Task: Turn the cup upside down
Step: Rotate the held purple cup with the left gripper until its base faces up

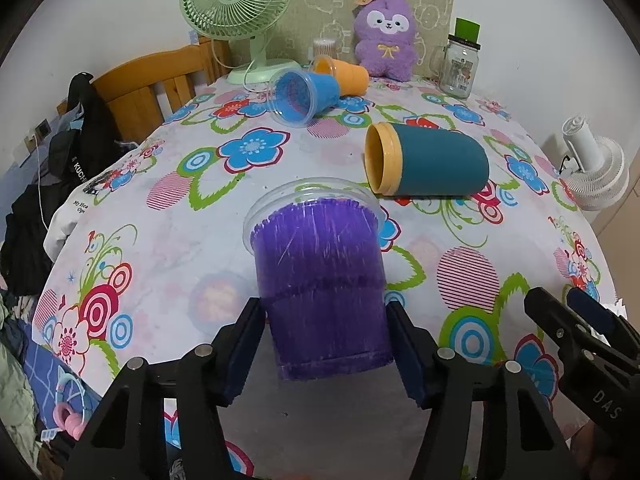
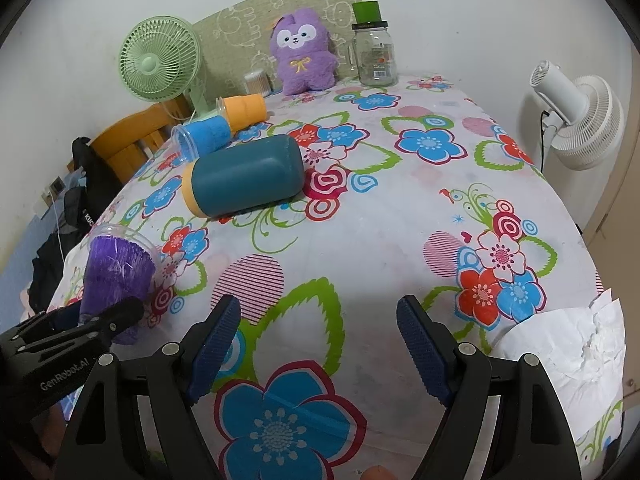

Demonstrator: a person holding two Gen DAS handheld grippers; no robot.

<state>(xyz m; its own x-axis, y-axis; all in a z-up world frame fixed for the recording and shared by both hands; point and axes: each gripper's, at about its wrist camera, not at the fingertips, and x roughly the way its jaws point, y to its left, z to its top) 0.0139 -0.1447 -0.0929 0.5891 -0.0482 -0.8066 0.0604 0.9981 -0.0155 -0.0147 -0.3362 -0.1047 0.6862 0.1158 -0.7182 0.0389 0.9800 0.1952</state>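
Jaws of left gripper (image 1: 325,344) clamp purple cup (image 1: 320,276) base.

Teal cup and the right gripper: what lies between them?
Only bare flowered tablecloth separates the teal cup from the open right gripper, as seen in the right wrist view.

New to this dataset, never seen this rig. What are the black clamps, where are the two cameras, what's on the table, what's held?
No robot: a person holds two handheld grippers, each with a fisheye camera looking along its fingers. In the left view, the left gripper is clamped on the purple cup, rim pointing away, and it looks lifted off the floral tablecloth. In the right view, the right gripper is open and empty. Lying on their sides: a teal cup, a blue cup and an orange cup. At the back: green fan, purple plush, glass jar.
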